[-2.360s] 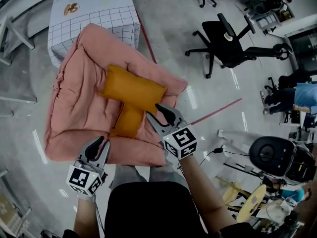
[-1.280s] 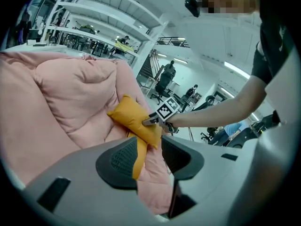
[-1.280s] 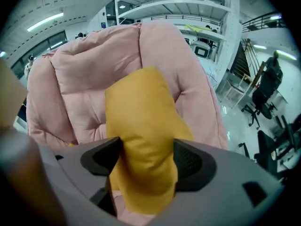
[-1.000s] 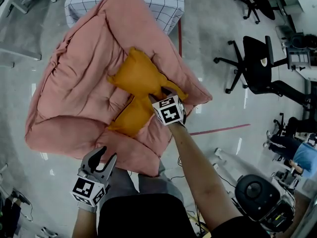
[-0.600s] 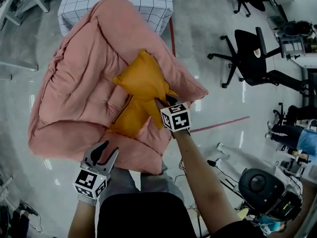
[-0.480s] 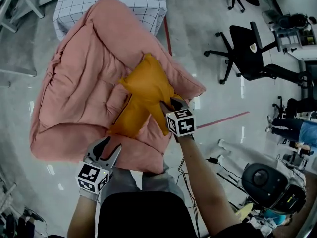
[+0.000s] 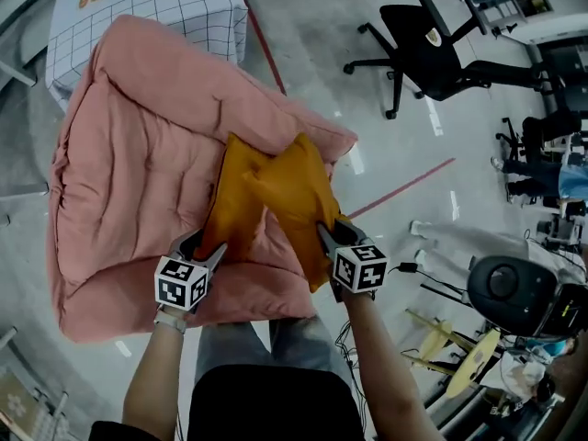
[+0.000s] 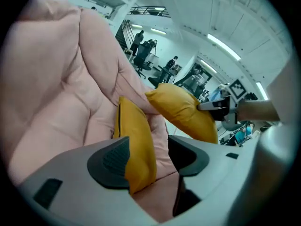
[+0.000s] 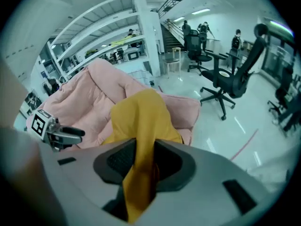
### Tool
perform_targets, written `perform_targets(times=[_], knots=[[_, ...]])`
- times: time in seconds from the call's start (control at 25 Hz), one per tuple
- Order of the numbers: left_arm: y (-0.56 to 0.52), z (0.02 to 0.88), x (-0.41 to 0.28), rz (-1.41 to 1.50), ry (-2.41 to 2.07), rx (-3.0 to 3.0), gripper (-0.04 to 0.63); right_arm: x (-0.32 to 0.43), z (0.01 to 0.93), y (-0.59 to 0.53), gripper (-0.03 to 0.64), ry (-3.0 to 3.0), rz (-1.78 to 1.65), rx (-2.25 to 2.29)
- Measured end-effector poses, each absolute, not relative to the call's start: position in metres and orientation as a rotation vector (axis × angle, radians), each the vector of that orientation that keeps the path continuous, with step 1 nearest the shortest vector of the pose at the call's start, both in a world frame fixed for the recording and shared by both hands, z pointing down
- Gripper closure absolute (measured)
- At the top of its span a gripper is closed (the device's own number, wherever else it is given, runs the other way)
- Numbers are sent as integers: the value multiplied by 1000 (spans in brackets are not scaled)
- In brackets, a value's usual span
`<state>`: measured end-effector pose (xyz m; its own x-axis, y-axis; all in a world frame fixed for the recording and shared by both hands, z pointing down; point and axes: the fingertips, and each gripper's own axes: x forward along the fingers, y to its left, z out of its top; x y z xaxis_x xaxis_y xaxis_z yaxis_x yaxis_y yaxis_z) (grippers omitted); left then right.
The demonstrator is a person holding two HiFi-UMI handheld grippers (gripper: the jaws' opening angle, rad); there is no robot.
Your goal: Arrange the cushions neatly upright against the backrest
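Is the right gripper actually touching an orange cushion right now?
Touching. The right gripper view shows the right gripper closed on the orange cushion, its fabric pinched between both pads.

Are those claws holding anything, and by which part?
Right gripper, jaws just closed further, pinches the raised cushion by its near edge. Left gripper, jaws just opened, straddles the second cushion at its end, not clamping.

Steep overhead, two close-ups, sofa (image 7: 129, 154) shared
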<state>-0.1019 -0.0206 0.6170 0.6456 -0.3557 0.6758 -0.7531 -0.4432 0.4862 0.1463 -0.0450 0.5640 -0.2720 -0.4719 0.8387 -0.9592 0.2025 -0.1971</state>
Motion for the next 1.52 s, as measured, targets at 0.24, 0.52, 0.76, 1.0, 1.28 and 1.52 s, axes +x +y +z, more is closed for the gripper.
perform_targets(times=[0.24,0.52,0.76,1.0,1.28,1.52], knots=[[-47,706,-90,724,-805,1971,287,160,575,-17,494,-1831,1192,1475],[-44,765,-74,669,-651,1831,242,169,594,-7,503,-1791,1290,1517],[-44,754,-66,612,-680,1875,352,181,585,-17,511,-1809,1314,1587],[-39,724,-66,560,-779,1961,379,194,577,-29,517,-1822,1307,1623],[-33,679,-71,453,-940,2054,391,201,566,-37,523,-1869,1255,1593],[-44,627,-97,202,-1131,2089,402,209,557,-44,529,-1922,1257,1586]])
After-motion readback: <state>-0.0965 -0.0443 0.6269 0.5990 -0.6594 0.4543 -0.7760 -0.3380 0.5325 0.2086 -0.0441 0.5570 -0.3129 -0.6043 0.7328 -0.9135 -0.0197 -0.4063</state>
